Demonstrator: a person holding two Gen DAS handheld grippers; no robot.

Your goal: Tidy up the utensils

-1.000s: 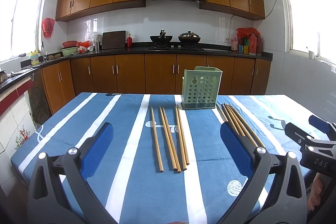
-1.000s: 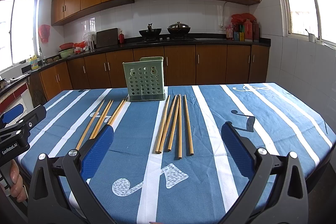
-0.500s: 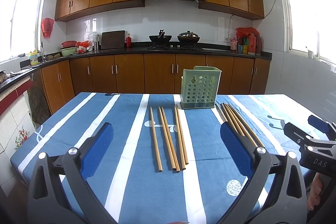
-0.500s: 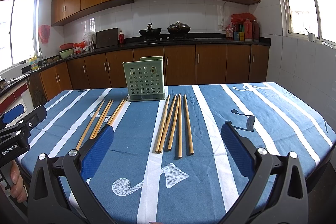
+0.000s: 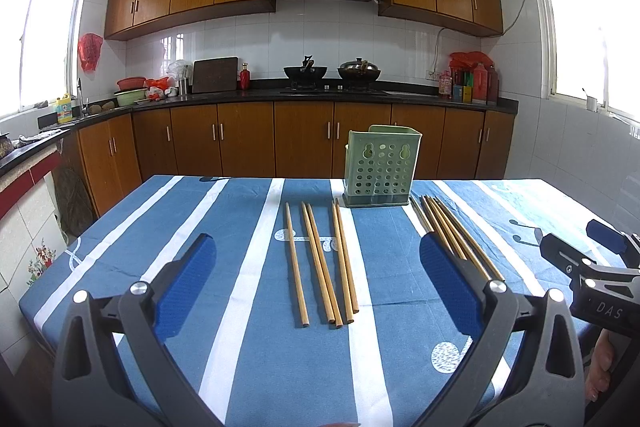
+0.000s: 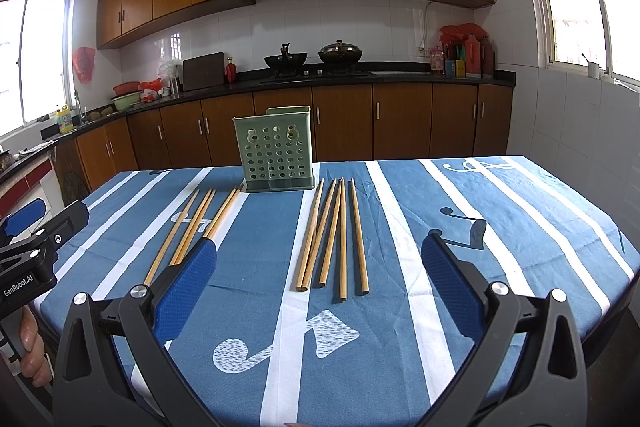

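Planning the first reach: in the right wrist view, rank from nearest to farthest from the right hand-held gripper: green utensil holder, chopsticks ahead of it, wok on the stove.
1. Chopsticks, on the tablecloth just ahead.
2. Green utensil holder, upright at the table's far side.
3. Wok, on the back counter.

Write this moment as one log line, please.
left hand-held gripper: open, empty | right hand-held gripper: open, empty | chopsticks: two groups flat on tablecloth | green holder: upright

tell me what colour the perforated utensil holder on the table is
Pale green; the utensil holder shows best in the right wrist view.
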